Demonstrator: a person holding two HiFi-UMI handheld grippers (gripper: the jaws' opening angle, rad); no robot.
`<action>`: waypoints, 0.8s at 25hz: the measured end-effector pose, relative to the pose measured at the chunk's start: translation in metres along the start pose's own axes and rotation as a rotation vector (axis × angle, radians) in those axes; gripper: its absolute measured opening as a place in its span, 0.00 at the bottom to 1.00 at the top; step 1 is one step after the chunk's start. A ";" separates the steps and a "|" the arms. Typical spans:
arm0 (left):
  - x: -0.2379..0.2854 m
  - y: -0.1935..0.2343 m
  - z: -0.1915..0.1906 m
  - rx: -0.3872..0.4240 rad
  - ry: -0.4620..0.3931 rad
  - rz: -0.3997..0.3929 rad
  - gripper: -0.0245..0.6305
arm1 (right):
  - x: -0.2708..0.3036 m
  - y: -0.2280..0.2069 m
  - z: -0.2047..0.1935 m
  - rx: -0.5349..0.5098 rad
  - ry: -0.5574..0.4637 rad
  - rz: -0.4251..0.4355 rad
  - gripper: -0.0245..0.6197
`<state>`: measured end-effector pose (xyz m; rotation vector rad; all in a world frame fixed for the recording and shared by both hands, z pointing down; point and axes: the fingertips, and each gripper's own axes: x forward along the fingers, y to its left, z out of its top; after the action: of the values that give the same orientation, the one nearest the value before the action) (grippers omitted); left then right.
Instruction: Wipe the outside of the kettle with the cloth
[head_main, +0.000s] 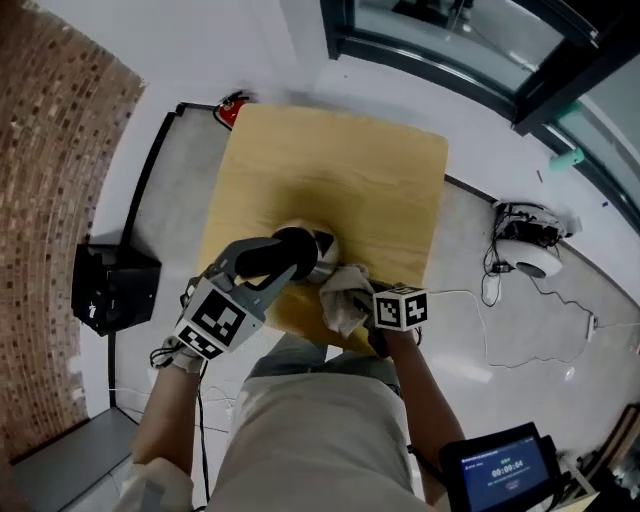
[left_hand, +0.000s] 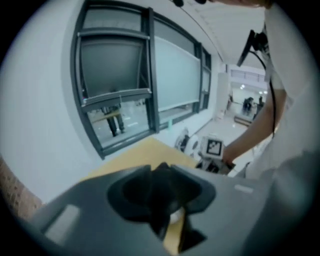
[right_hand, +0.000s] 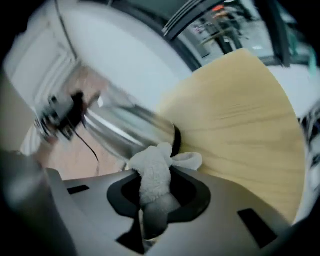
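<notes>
A steel kettle (head_main: 322, 245) with a black handle (head_main: 285, 252) lies tilted near the front edge of the wooden table (head_main: 340, 170). My left gripper (head_main: 272, 265) is shut on that handle; in the left gripper view a black shape fills the gap of the left gripper (left_hand: 160, 200). My right gripper (head_main: 360, 300) is shut on a white fluffy cloth (head_main: 345, 292). In the right gripper view the cloth (right_hand: 156, 167) sticks out of the right gripper (right_hand: 155, 202) and touches the kettle (right_hand: 125, 127) near its black base ring. The kettle's spout and lid are hidden.
A red object (head_main: 232, 108) sits at the table's far left corner. On the floor stand a black box (head_main: 115, 285) to the left and a white round device (head_main: 530, 250) with cables to the right. A small screen (head_main: 505, 465) shows at the bottom right.
</notes>
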<state>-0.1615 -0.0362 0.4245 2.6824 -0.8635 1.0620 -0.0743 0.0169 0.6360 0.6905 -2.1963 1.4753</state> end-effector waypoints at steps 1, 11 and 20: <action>0.012 0.001 -0.002 0.008 0.036 -0.025 0.21 | -0.011 0.013 0.017 0.096 -0.128 0.082 0.18; 0.038 0.018 -0.017 -0.218 0.011 0.017 0.04 | -0.005 0.021 0.059 0.249 -0.475 0.203 0.18; 0.035 0.020 -0.017 -0.193 0.024 0.045 0.04 | -0.033 0.111 0.087 0.015 -0.717 0.384 0.17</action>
<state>-0.1620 -0.0631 0.4583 2.4978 -0.9732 0.9637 -0.1202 -0.0232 0.5043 0.9549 -2.9956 1.5876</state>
